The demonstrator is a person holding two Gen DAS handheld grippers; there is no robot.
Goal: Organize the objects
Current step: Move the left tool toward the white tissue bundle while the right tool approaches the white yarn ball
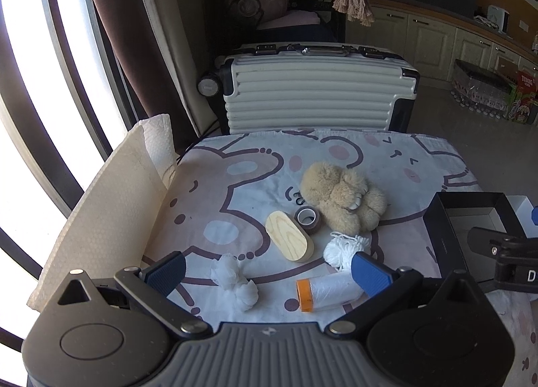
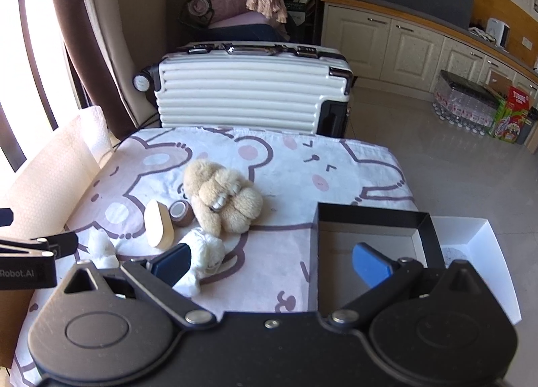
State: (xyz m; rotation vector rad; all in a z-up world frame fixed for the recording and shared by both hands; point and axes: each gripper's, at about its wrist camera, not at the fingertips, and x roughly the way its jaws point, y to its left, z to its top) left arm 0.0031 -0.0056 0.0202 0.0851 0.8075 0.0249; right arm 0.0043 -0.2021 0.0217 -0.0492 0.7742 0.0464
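Observation:
A tan plush toy (image 1: 343, 198) lies mid-table, also in the right wrist view (image 2: 222, 198). Beside it lie a brown tape roll (image 1: 307, 217), an oval wooden block (image 1: 289, 237), a white yarn ball (image 1: 343, 247), a crumpled white wad (image 1: 233, 281) and a plastic-film roll with an orange core (image 1: 329, 293). A black open box (image 2: 370, 235) stands at the right with nothing inside. My left gripper (image 1: 269, 274) is open and empty, hovering near the film roll and wad. My right gripper (image 2: 272, 264) is open and empty, between the yarn ball (image 2: 205, 252) and the box.
A white lid or tray (image 2: 477, 245) lies right of the black box. A foam sheet (image 1: 101, 212) leans along the table's left edge. A white suitcase (image 1: 316, 91) stands behind the table. The cloth (image 2: 285, 165) has cartoon bears.

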